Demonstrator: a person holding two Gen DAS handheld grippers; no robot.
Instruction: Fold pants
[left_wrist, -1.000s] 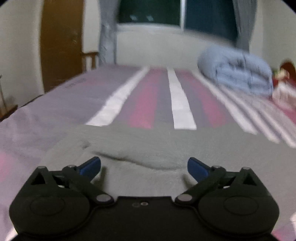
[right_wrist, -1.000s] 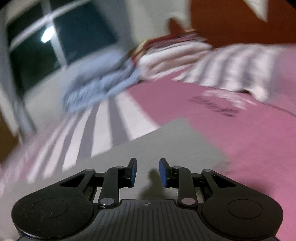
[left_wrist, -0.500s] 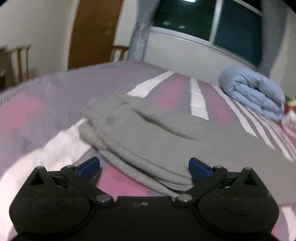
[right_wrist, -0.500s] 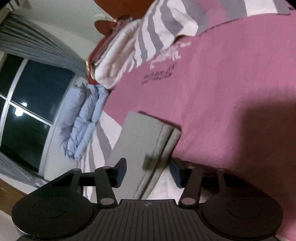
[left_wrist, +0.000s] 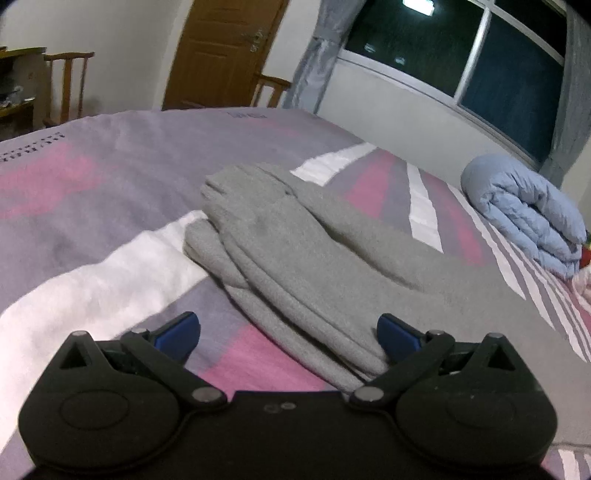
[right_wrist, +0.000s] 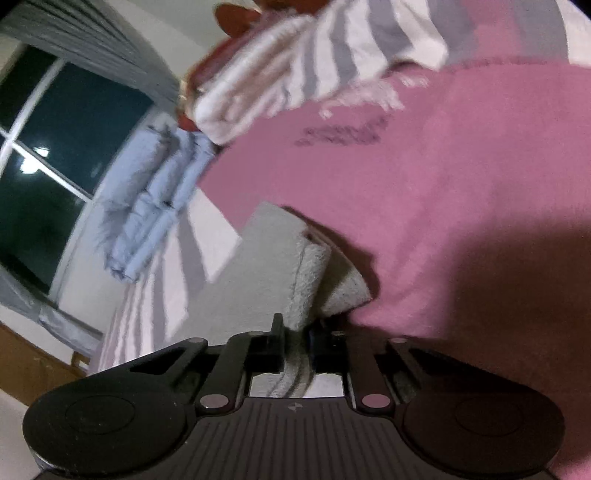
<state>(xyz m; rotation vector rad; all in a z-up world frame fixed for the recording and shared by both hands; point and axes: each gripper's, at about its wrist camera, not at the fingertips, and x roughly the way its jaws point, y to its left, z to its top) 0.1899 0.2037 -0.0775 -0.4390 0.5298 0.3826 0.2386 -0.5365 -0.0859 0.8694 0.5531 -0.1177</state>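
Two grippers work over grey pants (left_wrist: 317, 258) lying on a pink, grey and white striped bed cover (left_wrist: 96, 206). Left gripper (left_wrist: 288, 332): jaws spread wide, empty, straddling the near folded edge of the pants, whose bunched end lies toward the bed's far left side. Right gripper (right_wrist: 297, 341): jaws closing, pinching the pants' other end (right_wrist: 291, 273) between the pads, at the edge of the plain pink area. Blue rolled duvet (left_wrist: 528, 210) rests near the bed's far edge, under the window (left_wrist: 461, 48).

The pants (left_wrist: 314, 258) lie on the bed (left_wrist: 92, 206); a rolled quilt (left_wrist: 528, 214) lies behind them.
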